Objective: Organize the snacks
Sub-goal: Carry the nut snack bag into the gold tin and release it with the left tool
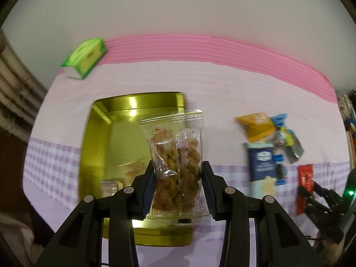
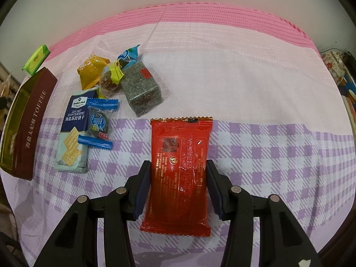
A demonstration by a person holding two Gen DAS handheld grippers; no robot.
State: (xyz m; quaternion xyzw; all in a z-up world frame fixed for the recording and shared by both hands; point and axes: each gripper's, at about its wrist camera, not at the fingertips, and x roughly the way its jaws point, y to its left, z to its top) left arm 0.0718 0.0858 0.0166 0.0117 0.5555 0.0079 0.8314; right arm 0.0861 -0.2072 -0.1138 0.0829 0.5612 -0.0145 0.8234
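Left tongs clamp a clear snack pack above the open gold tin; slick film could slip early and land outside. Right tongs straddle the red pack lying mid-desk, apparently not yet closed; a shallow pinch may crumple it.

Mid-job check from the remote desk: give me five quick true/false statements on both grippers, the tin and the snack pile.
1. The left gripper is shut on a clear packet of brown snacks. True.
2. The gold tin has its lid on. False: it stands open, with a few packets visible inside.
3. The red packet lies between the right gripper's fingers. True; whether the pads press it cannot be told.
4. The sea salt cracker pack sits to the right of the red packet. False: in the right wrist view it lies to its left, near the tin.
5. The green packet lies inside the tin. False: it sits on the cloth beyond the tin.
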